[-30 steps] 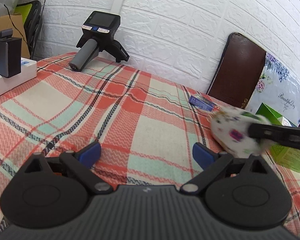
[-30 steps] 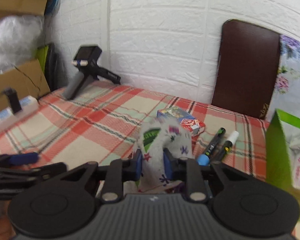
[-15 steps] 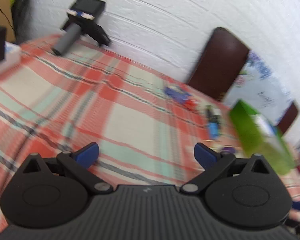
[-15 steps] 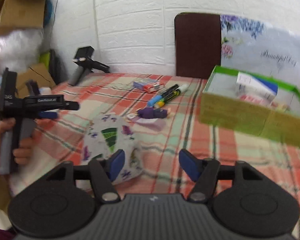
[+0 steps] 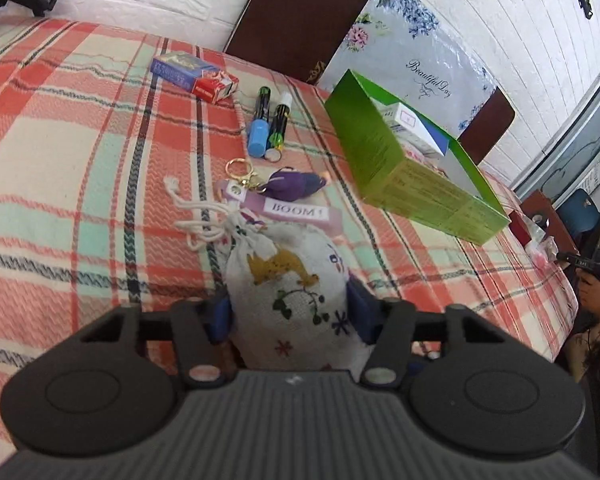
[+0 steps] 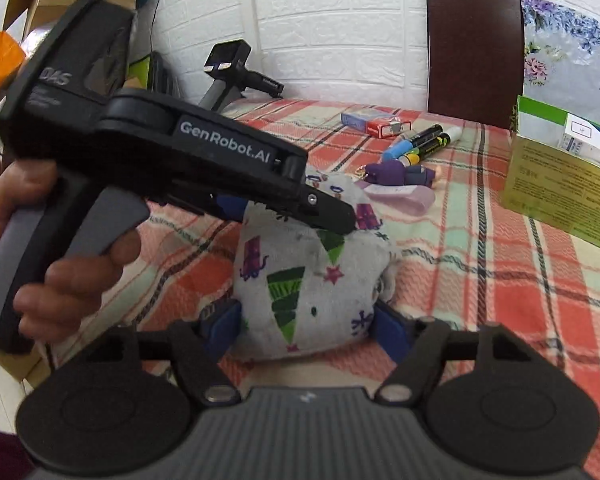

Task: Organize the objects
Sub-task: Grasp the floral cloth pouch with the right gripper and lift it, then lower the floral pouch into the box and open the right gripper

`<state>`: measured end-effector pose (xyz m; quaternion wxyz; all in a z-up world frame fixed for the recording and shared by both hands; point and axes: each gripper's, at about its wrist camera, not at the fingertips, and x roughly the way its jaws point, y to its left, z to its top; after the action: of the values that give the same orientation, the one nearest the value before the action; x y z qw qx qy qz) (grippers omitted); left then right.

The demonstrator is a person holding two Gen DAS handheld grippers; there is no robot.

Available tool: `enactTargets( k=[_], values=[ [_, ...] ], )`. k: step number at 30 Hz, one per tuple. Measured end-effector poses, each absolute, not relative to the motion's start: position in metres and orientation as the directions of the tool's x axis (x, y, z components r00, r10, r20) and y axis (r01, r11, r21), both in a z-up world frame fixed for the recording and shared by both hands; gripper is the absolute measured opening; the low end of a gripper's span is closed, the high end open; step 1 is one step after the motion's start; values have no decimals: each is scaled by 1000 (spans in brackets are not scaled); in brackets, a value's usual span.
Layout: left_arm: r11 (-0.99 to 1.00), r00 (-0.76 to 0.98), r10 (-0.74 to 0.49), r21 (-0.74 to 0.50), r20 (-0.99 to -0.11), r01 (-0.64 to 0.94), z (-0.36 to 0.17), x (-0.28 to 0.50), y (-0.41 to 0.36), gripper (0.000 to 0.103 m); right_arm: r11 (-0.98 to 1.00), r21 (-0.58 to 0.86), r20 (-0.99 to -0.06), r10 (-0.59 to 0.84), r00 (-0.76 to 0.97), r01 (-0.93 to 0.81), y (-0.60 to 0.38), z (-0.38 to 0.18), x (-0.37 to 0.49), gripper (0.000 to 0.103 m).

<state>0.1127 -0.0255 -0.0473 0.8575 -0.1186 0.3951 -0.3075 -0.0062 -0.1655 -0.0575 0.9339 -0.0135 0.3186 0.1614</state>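
Observation:
A white printed drawstring pouch [image 5: 290,292] lies on the plaid cloth. My left gripper [image 5: 288,314] is shut on its sides; the same gripper shows from the side in the right wrist view, its fingers [image 6: 331,216] across the pouch's top. My right gripper [image 6: 305,326] has its blue pads against both sides of the pouch [image 6: 311,276]. A purple keychain with a "BOOM!" tag [image 5: 296,210], two markers [image 5: 268,122] and a blue-red card box [image 5: 196,74] lie beyond. A green box [image 5: 403,160] holding small cartons stands at the right.
A spare black gripper [image 6: 236,74] lies at the table's far left by the white brick wall. A brown chair back [image 6: 475,52] and a floral board [image 5: 415,52] lean behind the table. Cardboard boxes [image 6: 32,12] stand at the left.
The pouch was set down by my right gripper, which opened. My left gripper swung right and closed on the pouch; my right gripper has closed in on it again.

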Motion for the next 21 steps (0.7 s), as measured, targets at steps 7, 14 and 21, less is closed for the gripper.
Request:
enactTargets(
  k=[7,14,21],
  values=[
    [719,562,-687,-314,-462,620,41,117,-74,51,970,-40,-375,208,903,-240,-185,-15,-10,45],
    [678,559,-714,-218,-422,702,75,166,-165,51,998,-3,-288,66,955,-69,-260,10,42,45],
    [705,558,-664,-167,-498,689,55,218,-233,56,996,79,-337,-14,942,43,-318,-10,100,47]
  ],
)
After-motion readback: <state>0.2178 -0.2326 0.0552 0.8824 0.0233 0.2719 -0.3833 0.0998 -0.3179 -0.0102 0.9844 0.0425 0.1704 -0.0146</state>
